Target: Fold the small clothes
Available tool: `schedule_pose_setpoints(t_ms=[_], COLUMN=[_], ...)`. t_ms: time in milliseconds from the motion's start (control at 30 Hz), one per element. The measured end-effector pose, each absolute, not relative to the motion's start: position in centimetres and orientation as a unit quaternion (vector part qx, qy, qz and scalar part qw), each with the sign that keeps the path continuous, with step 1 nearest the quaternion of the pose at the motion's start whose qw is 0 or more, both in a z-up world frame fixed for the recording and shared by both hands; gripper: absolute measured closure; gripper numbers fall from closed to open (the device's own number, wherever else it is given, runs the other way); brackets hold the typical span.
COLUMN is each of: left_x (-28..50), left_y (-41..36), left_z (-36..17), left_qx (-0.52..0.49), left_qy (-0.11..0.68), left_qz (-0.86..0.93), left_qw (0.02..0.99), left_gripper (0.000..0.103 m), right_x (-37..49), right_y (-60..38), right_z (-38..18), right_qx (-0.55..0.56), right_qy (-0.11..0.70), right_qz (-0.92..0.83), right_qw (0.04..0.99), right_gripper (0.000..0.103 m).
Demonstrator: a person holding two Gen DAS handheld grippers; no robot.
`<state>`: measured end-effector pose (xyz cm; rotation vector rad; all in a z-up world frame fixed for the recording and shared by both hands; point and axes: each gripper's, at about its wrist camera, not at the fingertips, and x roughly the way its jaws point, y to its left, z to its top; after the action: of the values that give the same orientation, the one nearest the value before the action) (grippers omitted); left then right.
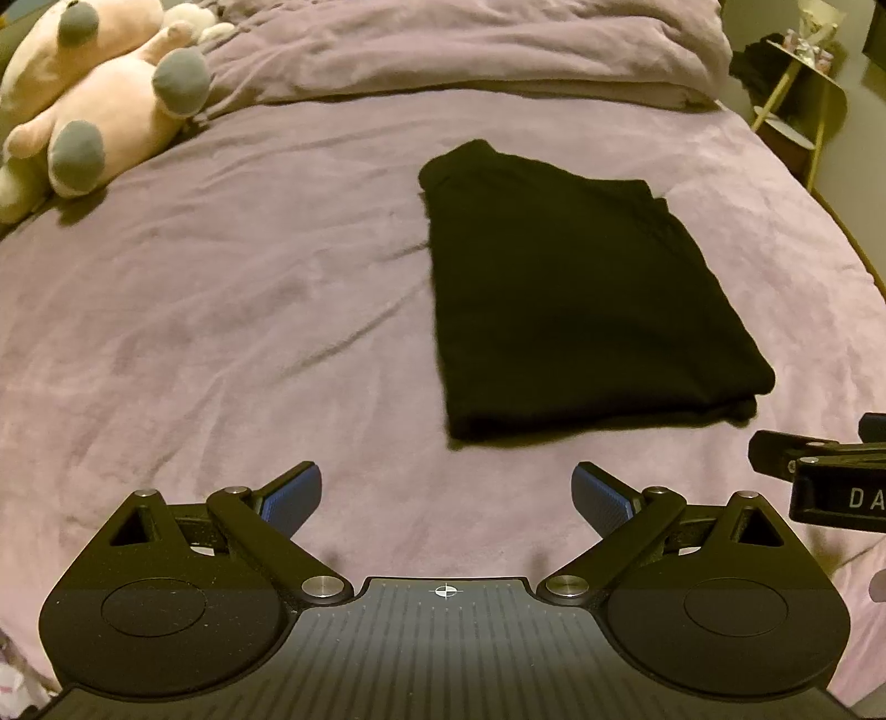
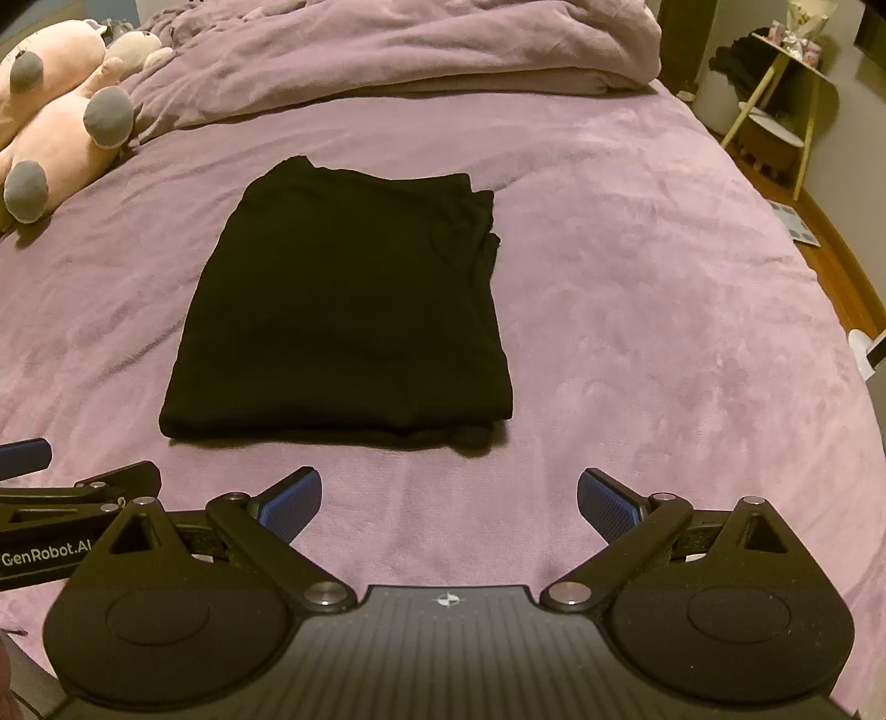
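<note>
A black garment (image 1: 581, 299) lies folded into a flat rectangle on the purple bed sheet (image 1: 221, 332); it also shows in the right wrist view (image 2: 343, 310). My left gripper (image 1: 447, 490) is open and empty, just short of the garment's near edge and a little to its left. My right gripper (image 2: 448, 493) is open and empty, just short of the near edge and a little to its right. Each gripper shows at the edge of the other's view: the right one (image 1: 825, 476) and the left one (image 2: 55, 498).
A pink plush toy with grey feet (image 1: 94, 94) lies at the far left of the bed. A bunched purple duvet (image 1: 443, 50) lies along the head of the bed. A small side table (image 2: 775, 94) stands off the bed's right side, over wooden floor.
</note>
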<state>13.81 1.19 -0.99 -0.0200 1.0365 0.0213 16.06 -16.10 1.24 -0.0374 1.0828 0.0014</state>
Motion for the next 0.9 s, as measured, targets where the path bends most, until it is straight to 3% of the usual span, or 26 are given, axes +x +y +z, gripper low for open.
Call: schedule_pose_setpoints(t_ms=[900], left_x=[14.13], left_y=[1.07], left_z=[-1.38], left_qx=[-0.01], left_qy=[0.499], left_qz=[0.016], left_qw=[0.866], left_gripper=[0.003], right_x=[16.19], right_y=[-16.1], right_z=[0.58], right_qx=[-0.009], right_qy=[0.518], right_qz=[0.002], right_qw=[0.855], right_gripper=[0.004])
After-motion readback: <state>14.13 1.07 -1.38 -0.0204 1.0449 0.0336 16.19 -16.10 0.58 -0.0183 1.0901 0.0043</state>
